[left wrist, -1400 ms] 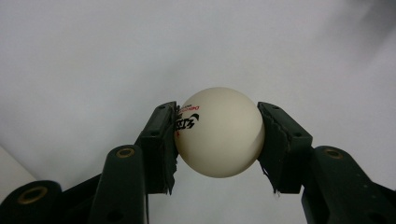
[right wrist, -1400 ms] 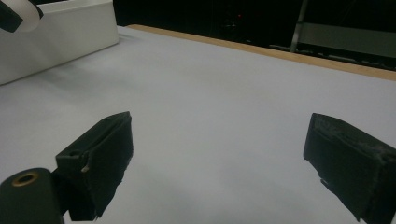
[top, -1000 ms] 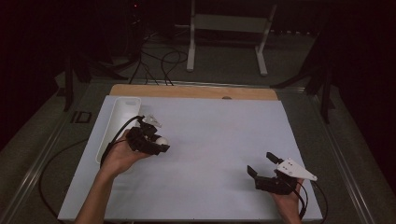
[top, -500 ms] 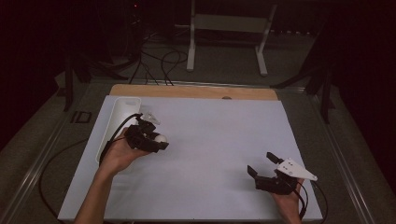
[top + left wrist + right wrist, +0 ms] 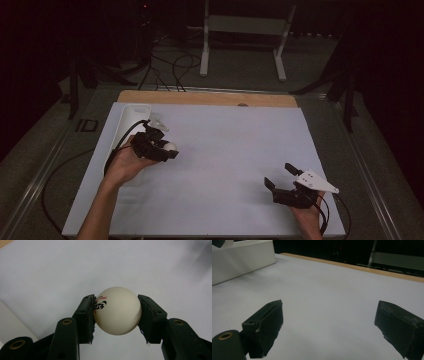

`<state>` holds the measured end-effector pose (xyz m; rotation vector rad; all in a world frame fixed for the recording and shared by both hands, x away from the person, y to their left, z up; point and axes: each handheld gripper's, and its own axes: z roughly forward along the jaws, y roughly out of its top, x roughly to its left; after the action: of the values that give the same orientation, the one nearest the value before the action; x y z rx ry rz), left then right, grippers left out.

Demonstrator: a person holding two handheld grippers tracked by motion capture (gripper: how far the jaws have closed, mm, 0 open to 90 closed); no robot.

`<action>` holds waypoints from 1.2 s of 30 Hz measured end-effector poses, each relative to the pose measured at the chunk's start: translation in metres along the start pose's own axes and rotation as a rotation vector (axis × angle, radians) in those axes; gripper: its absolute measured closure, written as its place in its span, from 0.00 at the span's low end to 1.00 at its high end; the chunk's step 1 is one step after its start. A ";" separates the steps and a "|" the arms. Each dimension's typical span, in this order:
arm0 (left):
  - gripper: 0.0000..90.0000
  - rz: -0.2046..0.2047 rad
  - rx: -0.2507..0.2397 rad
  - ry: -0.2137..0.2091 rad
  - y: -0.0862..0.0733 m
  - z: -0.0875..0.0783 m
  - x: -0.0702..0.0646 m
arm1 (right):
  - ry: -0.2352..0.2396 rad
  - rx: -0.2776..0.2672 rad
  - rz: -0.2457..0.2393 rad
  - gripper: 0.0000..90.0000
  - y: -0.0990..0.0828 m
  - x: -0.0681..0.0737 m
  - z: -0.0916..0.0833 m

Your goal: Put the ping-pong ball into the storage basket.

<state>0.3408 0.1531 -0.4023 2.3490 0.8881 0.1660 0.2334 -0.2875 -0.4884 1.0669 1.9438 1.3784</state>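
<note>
The left gripper (image 5: 116, 312) pinches a white ping-pong ball (image 5: 117, 310) between its two black pads, just above the white table (image 5: 235, 150) and near the long white tray (image 5: 131, 116). The right gripper (image 5: 329, 330) is wide open and holds nothing. Squeeze gently and move slowly, because a round ball can pop out

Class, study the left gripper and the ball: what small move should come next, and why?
Probably carry the ball over the white tray beside it. The left gripper already clamps the ball above the mat, while the right gripper rests open and empty.
</note>
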 end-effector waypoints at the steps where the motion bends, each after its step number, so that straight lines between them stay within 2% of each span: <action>1: 0.57 0.001 -0.001 0.000 0.000 0.000 0.001 | 0.000 0.000 0.000 0.09 0.000 0.000 0.000; 20: 0.57 0.006 -0.010 0.012 0.002 -0.008 0.006 | -0.002 -0.002 0.002 0.09 0.000 0.000 0.000; 25: 0.57 -0.012 -0.017 0.021 0.000 -0.010 0.009 | -0.002 -0.004 0.002 0.09 0.000 0.000 -0.001; 36: 0.57 -0.020 -0.019 0.026 -0.001 -0.012 0.013 | -0.003 -0.004 0.003 0.09 0.000 0.000 -0.001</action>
<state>0.3464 0.1687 -0.3944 2.3242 0.9180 0.1968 0.2329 -0.2880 -0.4880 1.0695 1.9371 1.3816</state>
